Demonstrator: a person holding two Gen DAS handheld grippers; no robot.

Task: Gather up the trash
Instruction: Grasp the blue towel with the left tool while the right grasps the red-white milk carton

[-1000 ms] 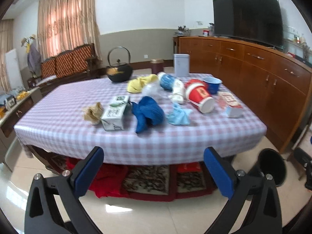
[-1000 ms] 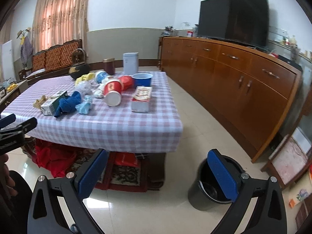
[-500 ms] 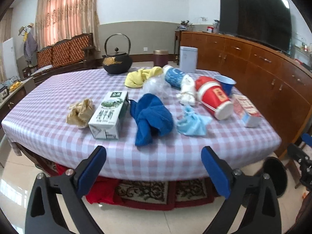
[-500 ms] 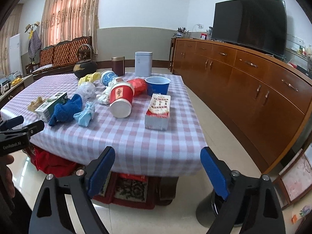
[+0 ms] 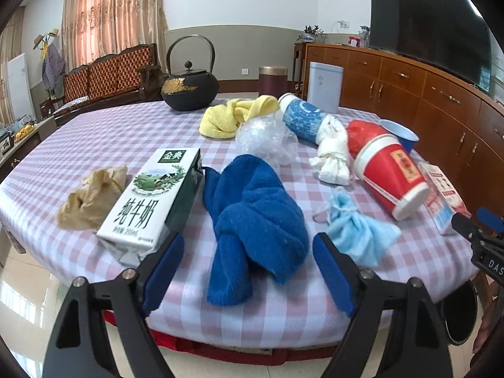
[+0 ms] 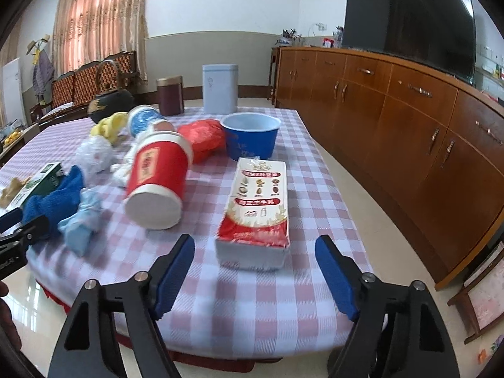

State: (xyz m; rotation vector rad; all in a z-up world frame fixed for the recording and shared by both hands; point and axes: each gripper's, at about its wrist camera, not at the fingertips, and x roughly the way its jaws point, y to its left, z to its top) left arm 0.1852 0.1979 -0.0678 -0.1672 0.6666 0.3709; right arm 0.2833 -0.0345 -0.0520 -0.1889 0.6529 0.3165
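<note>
Trash lies scattered on a checked tablecloth (image 5: 119, 138). My left gripper (image 5: 245, 271) hovers at the near table edge, its jaws closing, with the tail of a blue cloth (image 5: 255, 220) in line between them, untouched. Beside the cloth lie a green milk carton (image 5: 151, 198), a crumpled brown paper (image 5: 91, 195) and a light blue mask (image 5: 356, 236). My right gripper (image 6: 255, 274) is also closing, just in front of a red and white milk carton (image 6: 258, 214), apart from it. A red paper cup (image 6: 157, 182) lies on its side.
A black iron kettle (image 5: 189, 88), a yellow cloth (image 5: 233, 116), a blue patterned cup (image 5: 302, 119), clear plastic wrap (image 5: 261, 135), a blue bowl (image 6: 250, 135) and tins stand farther back. A black bin (image 5: 460, 315) sits on the floor at the right. Wooden cabinets (image 6: 409, 119) line the right wall.
Both grippers have come forward and down to the table's near edge. Their jaws have narrowed. The bin has slid out of the right wrist view.
</note>
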